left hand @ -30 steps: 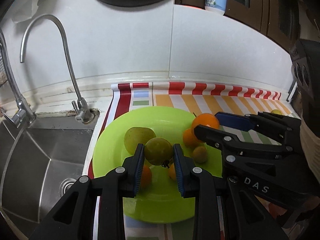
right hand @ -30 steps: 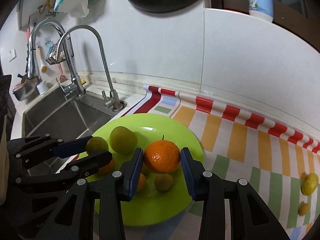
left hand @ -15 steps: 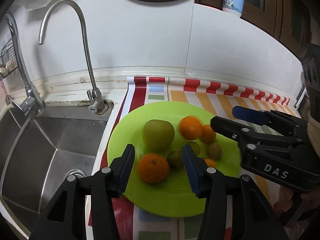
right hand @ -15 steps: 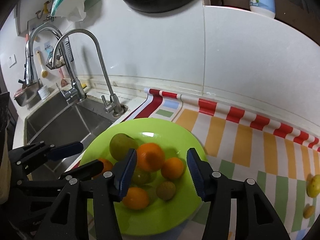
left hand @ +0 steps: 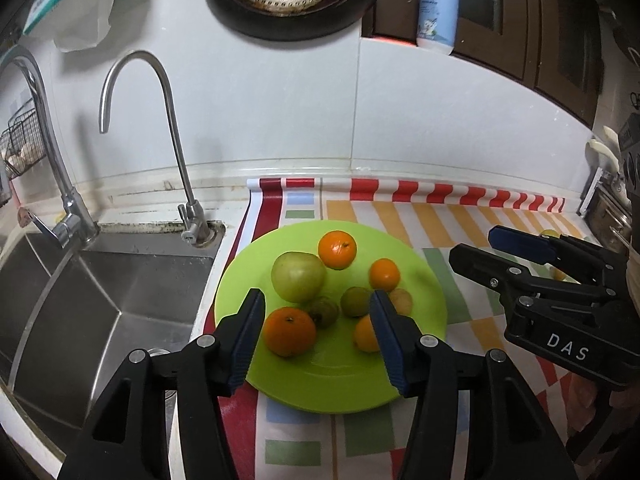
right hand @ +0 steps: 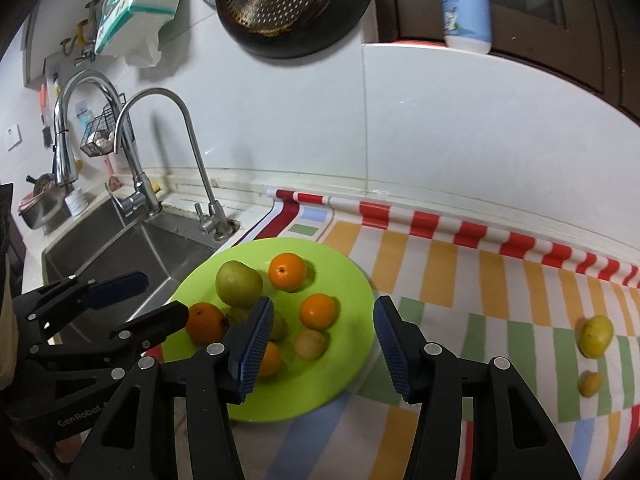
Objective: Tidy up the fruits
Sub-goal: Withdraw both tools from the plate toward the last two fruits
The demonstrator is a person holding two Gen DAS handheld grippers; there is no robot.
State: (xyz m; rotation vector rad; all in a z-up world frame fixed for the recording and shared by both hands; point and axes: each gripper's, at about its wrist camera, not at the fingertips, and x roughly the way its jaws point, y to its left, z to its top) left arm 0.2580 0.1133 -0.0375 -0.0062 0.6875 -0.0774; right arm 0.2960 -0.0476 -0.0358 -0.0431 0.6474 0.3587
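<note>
Fruits (left hand: 298,287) lie on plate (left hand: 340,388) beneath both empty grippers.

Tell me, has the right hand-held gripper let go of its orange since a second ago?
Yes. The right hand-held gripper is open, pulled back above the round lime-green plate.

I see a lime-green plate (left hand: 420,280) at frame centre holding a large green fruit (left hand: 298,282), oranges (left hand: 337,249) and smaller greenish fruits, while two yellow fruits (right hand: 596,336) lie at far right.
</note>
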